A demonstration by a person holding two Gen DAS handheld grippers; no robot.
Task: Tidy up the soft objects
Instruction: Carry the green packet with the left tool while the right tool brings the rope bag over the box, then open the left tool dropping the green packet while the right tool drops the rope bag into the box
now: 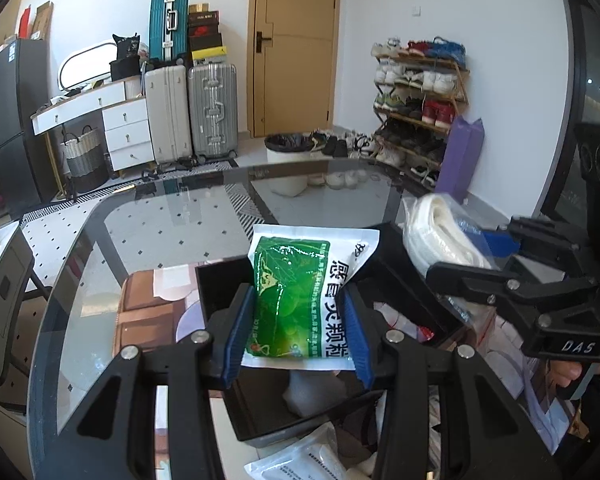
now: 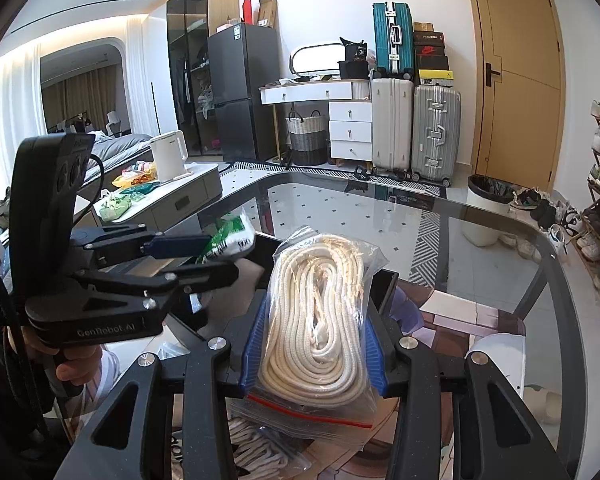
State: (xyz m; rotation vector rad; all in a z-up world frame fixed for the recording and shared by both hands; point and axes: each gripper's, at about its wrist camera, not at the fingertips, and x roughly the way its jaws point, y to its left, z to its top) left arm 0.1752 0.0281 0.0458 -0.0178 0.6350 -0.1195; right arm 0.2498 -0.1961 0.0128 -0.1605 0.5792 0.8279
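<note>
My left gripper [image 1: 298, 320] is shut on a green and white medicine pouch [image 1: 296, 296] and holds it above a black bin [image 1: 260, 420] on the glass table. My right gripper [image 2: 314, 340] is shut on a clear zip bag of white rope [image 2: 320, 308], also held above the black bin [image 2: 384, 284]. The bag of rope [image 1: 436, 236] shows at the right of the left wrist view, and the pouch [image 2: 228, 236] at the left of the right wrist view.
The glass table [image 2: 480, 248] stretches ahead with a rounded far edge. More bagged soft items [image 1: 300, 464] lie below the grippers. A brown mat [image 1: 148, 308] lies left of the bin. Suitcases, a white bin and a shoe rack stand beyond.
</note>
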